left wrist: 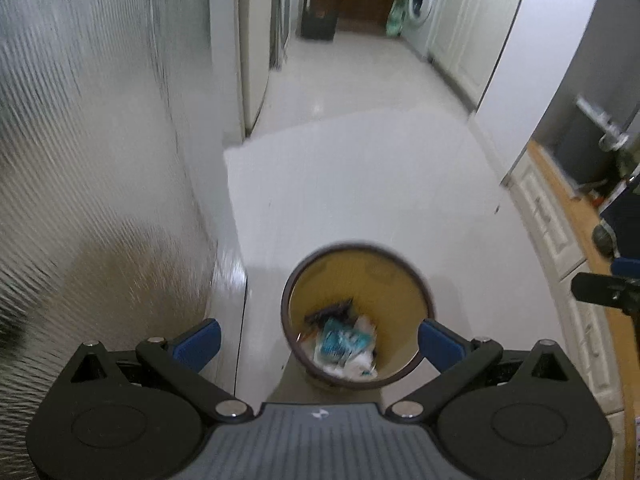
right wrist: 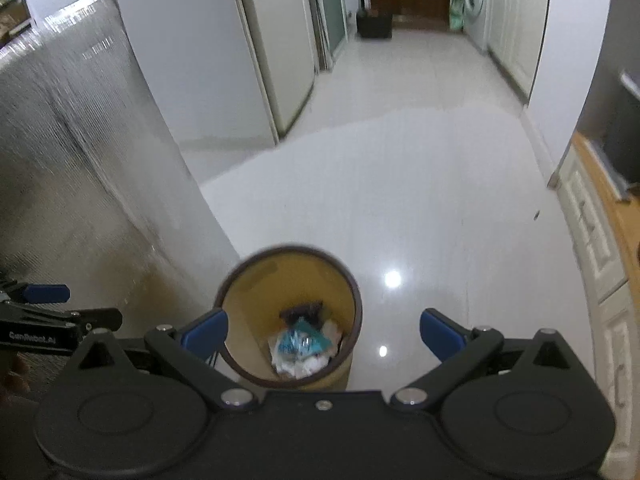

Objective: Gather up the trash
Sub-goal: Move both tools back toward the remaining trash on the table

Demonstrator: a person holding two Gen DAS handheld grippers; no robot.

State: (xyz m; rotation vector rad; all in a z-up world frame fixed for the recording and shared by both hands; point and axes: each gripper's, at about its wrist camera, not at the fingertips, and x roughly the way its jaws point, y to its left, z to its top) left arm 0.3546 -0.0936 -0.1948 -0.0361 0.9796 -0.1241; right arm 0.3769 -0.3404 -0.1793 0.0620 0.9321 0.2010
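Both claws spread wide, nothing between the blue pads. Left claw (left wrist: 318, 342) hangs over the trash bin (left wrist: 416, 292); its right pad (left wrist: 436, 340) overlaps the bin's rim in view, contact can't be judged. Right claw (right wrist: 324, 334) is above the same trash bin (right wrist: 248, 304), bin sitting toward its left pad (right wrist: 206, 332). Bin is round, dark rim, yellow inside, upright on the white tile floor (left wrist: 360, 184), just beside a textured metallic panel (left wrist: 100, 140). Trash (left wrist: 346, 344) lies at the bottom: white crumpled paper, a teal wrapper, something dark; blurred, no finer detail. Wooden-topped bench (left wrist: 580, 216) with white drawers runs along the right. Washing machine (left wrist: 424, 4) far down the hall.
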